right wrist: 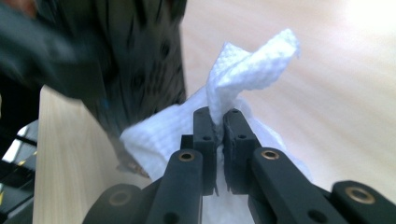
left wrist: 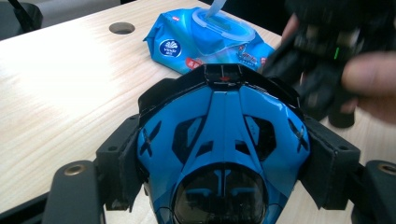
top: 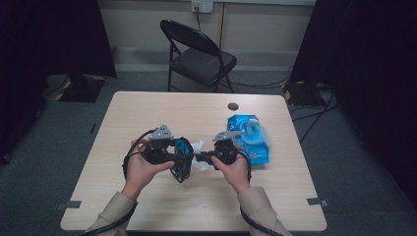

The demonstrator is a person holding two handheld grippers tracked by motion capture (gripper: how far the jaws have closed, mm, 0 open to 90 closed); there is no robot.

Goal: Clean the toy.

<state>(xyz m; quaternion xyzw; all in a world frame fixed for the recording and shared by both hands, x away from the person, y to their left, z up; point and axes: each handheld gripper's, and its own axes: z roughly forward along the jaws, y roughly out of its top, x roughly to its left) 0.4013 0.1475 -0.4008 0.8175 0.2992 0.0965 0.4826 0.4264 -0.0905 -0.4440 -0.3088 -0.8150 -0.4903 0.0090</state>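
A blue and black toy car (left wrist: 224, 135) is clamped between the two pads of my left gripper (left wrist: 225, 158), nose pointing away from the camera. In the high view the car (top: 182, 164) hangs just above the table's middle, held by the left gripper (top: 180, 158). My right gripper (right wrist: 219, 126) is shut on a crumpled white wipe (right wrist: 247, 60), and it holds the wipe (top: 198, 149) against the car's side. In the right gripper view the car (right wrist: 135, 60) is a dark blur at the left. The right gripper (top: 200, 158) is close beside the left one.
A blue pack of wet wipes (top: 250, 138) with its lid flipped open lies on the wooden table (top: 147, 118) to the right; in the left gripper view the pack (left wrist: 205, 39) lies beyond the car. A round cable hole (top: 232, 106) sits near the far edge. A black folding chair (top: 199, 56) stands behind the table.
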